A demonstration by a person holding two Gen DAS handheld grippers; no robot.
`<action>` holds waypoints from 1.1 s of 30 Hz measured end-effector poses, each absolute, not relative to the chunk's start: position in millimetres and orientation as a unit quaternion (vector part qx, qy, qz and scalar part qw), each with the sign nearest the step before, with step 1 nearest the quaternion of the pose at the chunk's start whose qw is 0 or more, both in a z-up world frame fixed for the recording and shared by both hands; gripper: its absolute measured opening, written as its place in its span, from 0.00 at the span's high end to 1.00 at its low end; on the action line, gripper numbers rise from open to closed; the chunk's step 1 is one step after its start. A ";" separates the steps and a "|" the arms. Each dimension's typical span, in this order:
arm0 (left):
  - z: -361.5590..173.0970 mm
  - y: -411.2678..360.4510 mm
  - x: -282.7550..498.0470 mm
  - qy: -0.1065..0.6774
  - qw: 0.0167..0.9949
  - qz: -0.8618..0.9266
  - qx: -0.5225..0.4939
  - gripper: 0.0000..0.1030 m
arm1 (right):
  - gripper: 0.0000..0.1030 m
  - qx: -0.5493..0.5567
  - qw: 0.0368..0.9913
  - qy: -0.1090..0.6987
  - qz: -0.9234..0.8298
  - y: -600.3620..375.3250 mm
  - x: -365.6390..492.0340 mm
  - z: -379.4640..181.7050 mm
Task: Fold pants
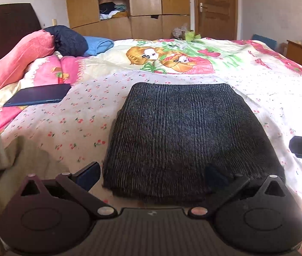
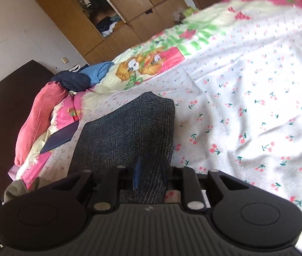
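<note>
- The pants (image 1: 191, 140) are already a thick dark rectangle sitting on the bed (image 1: 69, 115), near the front edge, looks pretty much folded.
- Left gripper (image 1: 151, 177) is spread wide over the near edge of the pants, nothing pinched.
- Right gripper (image 2: 149, 175) is narrowed down at the near right corner. Dark fabric shows between the fingers, but I can't tell if the pads really bite it.
- If there's one more fold, I'd grab all the layers at the near edge together and keep the corners lined up so the stack doesn't slide apart.
- Fabric is a heavy-looking dark weave with a fine check, matte, edges fairly crisp. The sheet under it is soft white cotton with little cherries.
</note>
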State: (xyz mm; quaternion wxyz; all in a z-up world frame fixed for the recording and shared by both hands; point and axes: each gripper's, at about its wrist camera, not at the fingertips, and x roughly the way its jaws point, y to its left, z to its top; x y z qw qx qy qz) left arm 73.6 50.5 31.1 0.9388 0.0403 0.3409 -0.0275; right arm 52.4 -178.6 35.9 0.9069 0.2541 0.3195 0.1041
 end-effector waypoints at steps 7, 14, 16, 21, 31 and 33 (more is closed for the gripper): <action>36.7 26.0 38.9 0.324 0.942 -0.026 0.082 0.00 | 0.77 0.217 0.917 0.325 0.078 -166.4 6.7 27.8; 30.8 24.1 39.4 0.337 0.938 -0.035 0.081 0.00 | 0.77 0.186 0.919 0.339 0.081 -159.0 6.4 18.9; 29.6 27.2 40.7 0.343 0.937 -0.034 0.067 0.00 | 0.77 0.172 0.921 0.342 0.077 -157.0 7.8 17.0; 25.8 24.0 40.9 0.350 0.933 -0.036 0.073 0.00 | 0.77 0.161 0.924 0.336 0.087 -153.3 7.8 15.0; 22.7 13.6 40.8 0.356 0.928 -0.040 0.097 0.00 | 0.77 0.172 0.920 0.339 0.096 -158.1 9.9 13.2; 22.8 14.9 41.4 0.359 0.928 -0.039 0.093 0.00 | 0.77 0.175 0.919 0.339 0.094 -160.3 10.0 13.2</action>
